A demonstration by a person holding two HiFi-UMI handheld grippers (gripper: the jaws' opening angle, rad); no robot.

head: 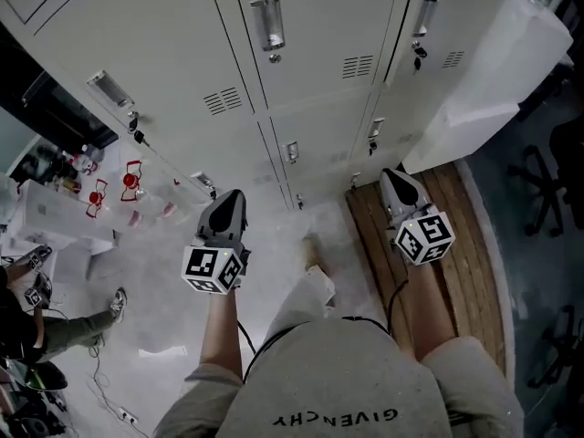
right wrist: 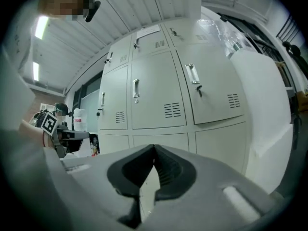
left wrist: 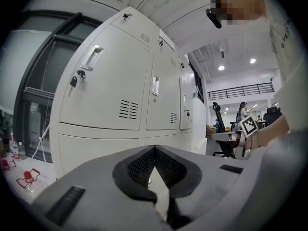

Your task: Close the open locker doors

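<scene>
I hold my left gripper (head: 232,195) and right gripper (head: 392,173) clenched and empty, near the lockers (head: 310,80). Their doors look closed; next I should check for one ajar.

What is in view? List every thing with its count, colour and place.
lockers: one bank, off-white, straight ahead
keys: several, dark, hanging from door locks
wooden platform: one, brown, on the floor at right, before the lockers
panel: one, white, at the bank's right end
office chairs: at least two, black, far right
red-trimmed items: several, low at left; too small to name
other person: one, lower left edge
left gripper: grey, fingers together, empty
right gripper: grey, fingers together, empty
</scene>
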